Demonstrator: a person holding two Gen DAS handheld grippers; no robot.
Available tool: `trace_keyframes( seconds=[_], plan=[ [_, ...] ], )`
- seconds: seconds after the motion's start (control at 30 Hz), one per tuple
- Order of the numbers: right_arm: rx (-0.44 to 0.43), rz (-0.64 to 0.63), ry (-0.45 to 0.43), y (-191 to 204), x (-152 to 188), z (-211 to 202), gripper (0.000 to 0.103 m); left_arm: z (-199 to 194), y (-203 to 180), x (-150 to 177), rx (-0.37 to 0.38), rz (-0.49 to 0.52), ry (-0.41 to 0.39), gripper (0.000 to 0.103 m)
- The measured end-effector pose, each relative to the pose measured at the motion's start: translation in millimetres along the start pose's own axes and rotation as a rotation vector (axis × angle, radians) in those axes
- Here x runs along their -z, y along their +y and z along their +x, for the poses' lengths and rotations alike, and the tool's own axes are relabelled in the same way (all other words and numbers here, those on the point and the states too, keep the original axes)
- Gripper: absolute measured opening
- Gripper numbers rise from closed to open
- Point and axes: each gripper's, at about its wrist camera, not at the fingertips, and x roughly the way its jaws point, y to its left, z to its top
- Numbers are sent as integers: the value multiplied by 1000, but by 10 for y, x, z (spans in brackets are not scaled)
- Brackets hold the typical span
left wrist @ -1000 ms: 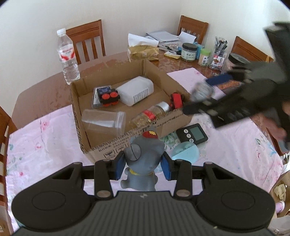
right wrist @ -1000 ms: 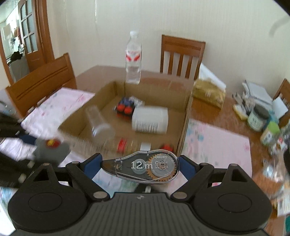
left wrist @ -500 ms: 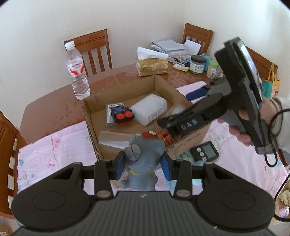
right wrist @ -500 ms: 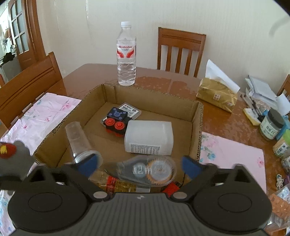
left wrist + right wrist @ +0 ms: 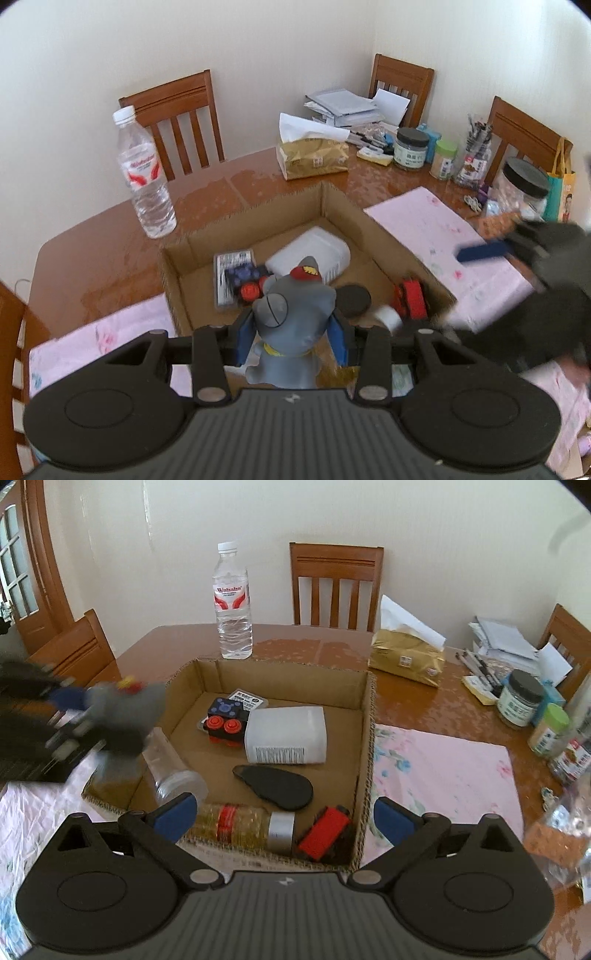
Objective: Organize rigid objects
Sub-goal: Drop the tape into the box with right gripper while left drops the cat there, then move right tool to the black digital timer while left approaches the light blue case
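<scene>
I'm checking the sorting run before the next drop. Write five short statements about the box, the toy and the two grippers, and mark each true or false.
1. The left gripper is shut on the grey toy figure. True.
2. The right gripper holds the correction tape dispenser. False: its jaws have just been opening and stand wide, with the dispenser lying in the cardboard box.
3. The water bottle stands inside the box. False: it stands on the table behind it.
4. The white container lies on its side in the box. True.
5. The clear plastic cup stands upright. False: it lies tipped over.
</scene>
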Motion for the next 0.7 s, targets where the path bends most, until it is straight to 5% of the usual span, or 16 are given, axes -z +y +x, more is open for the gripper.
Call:
trace_keyframes(
  seconds=[0.47,0.7],
  plan=[
    [49,53,-2,-121,190,-228,103,922,-9,-734,-61,52,-11,43],
    [63,81,19,-225,279,-243,103,1065,-48,-810,-96,36,-25,86]
  ],
)
